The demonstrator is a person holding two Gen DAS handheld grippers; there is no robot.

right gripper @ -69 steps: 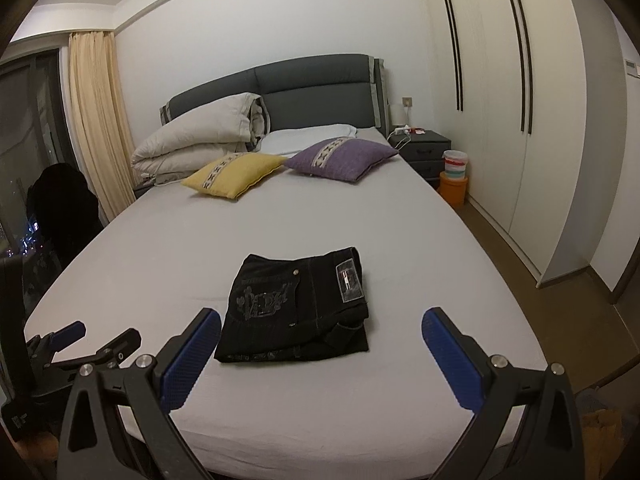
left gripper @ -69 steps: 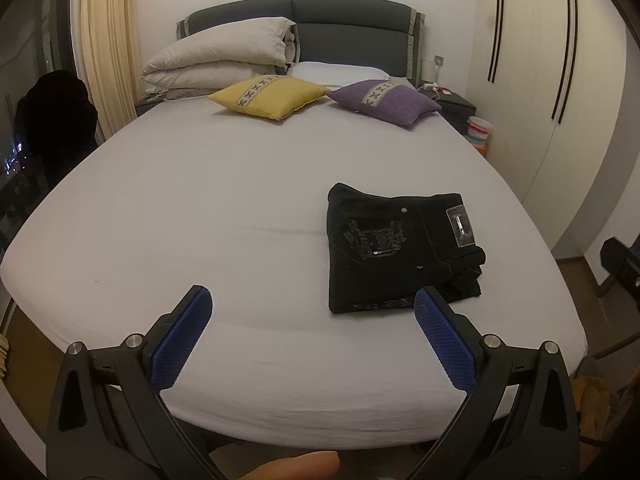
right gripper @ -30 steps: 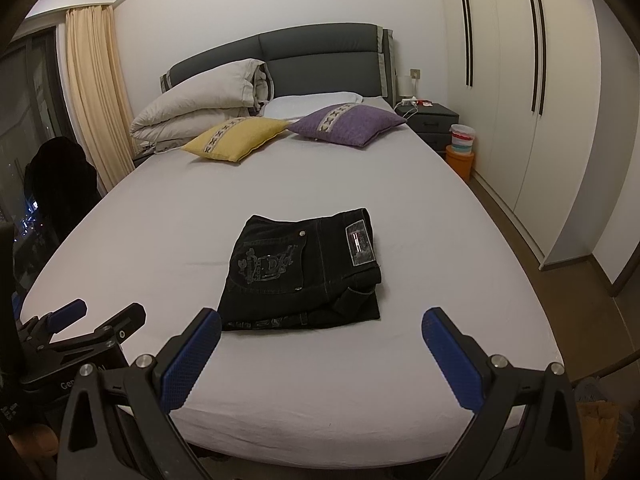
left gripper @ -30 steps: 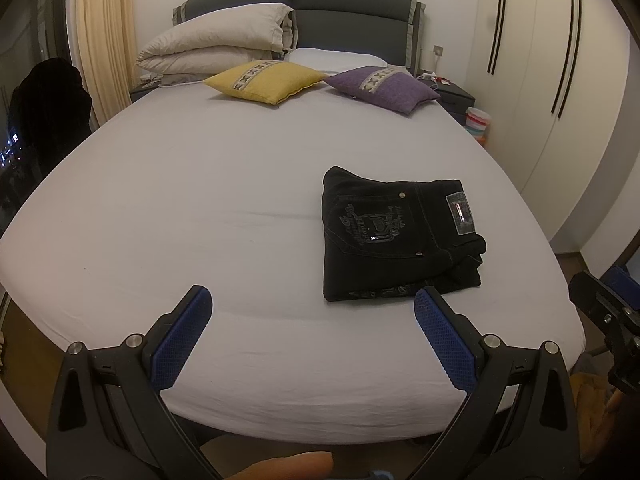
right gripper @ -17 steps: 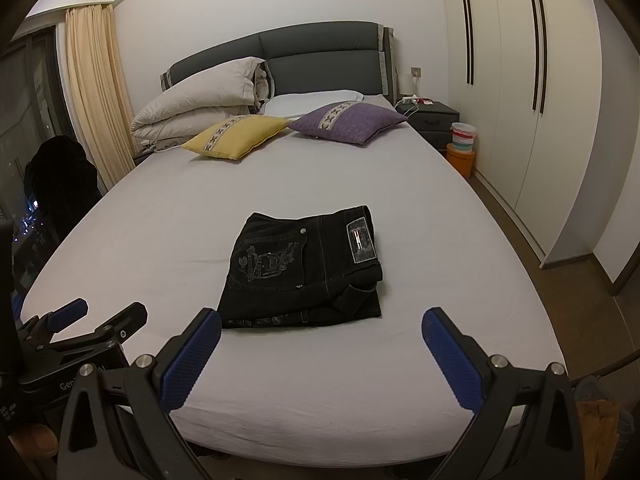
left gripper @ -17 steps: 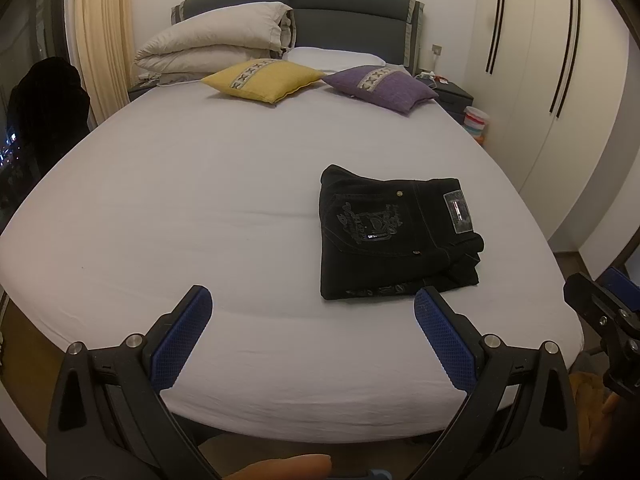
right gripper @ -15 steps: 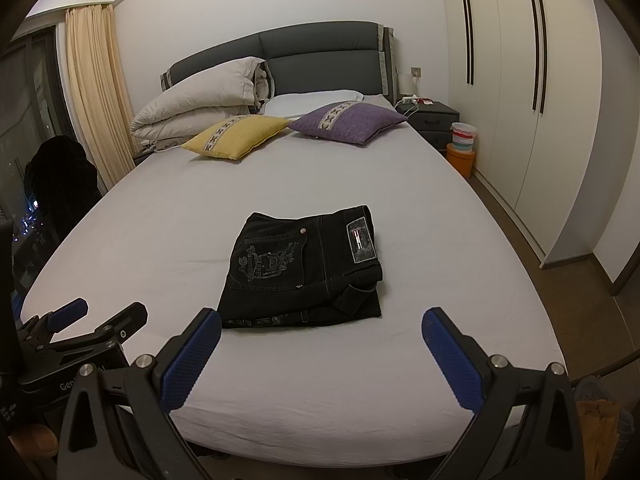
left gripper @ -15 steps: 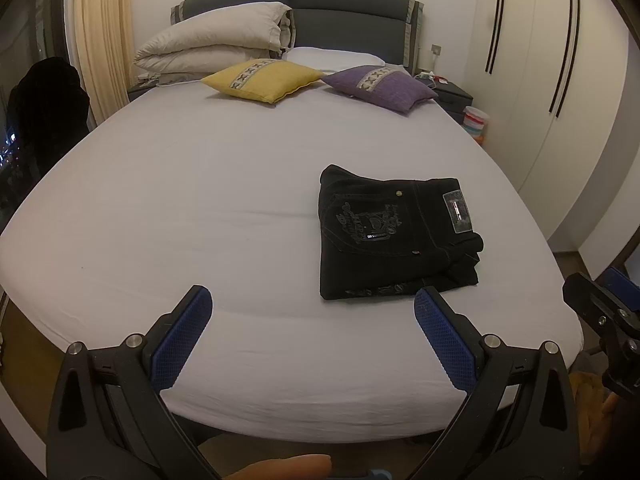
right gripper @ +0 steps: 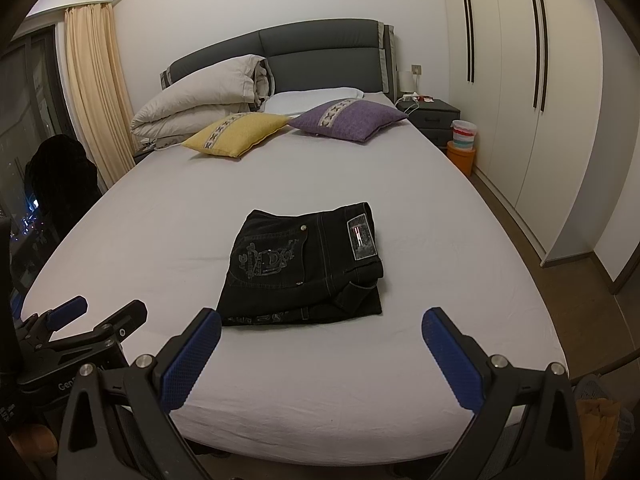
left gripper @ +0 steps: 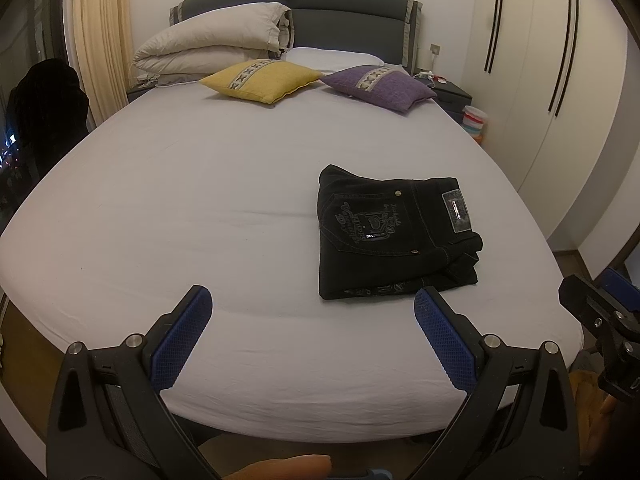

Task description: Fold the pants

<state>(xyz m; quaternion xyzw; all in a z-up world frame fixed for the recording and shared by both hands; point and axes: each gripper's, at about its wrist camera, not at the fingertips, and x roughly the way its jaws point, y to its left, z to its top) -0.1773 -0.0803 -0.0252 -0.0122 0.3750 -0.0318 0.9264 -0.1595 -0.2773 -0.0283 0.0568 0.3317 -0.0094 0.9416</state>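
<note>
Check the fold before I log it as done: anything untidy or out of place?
Mostly neat. The black pants lie folded on the bed, but at the right edge the lower layers stick out unevenly. Both grippers hover open, clear of them.

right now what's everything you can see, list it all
pants: 1, black, folded, on the near half of the bed
bed: 1, white sheet, dark grey headboard
duvet: 1, beige, folded, at the head of the bed on the left
white pillow: 1, against the headboard
yellow cushion: 1, in front of the duvet
purple cushion: 1, right of the yellow one
nightstand: 1, dark grey, right of the bed
tubs: 2 stacked, white striped on orange, floor by the nightstand
wardrobe: white doors, right wall
curtain: beige, left
left tongs: open, empty, above the bed's near edge
right tongs: open, empty, above the bed's near edge
</note>
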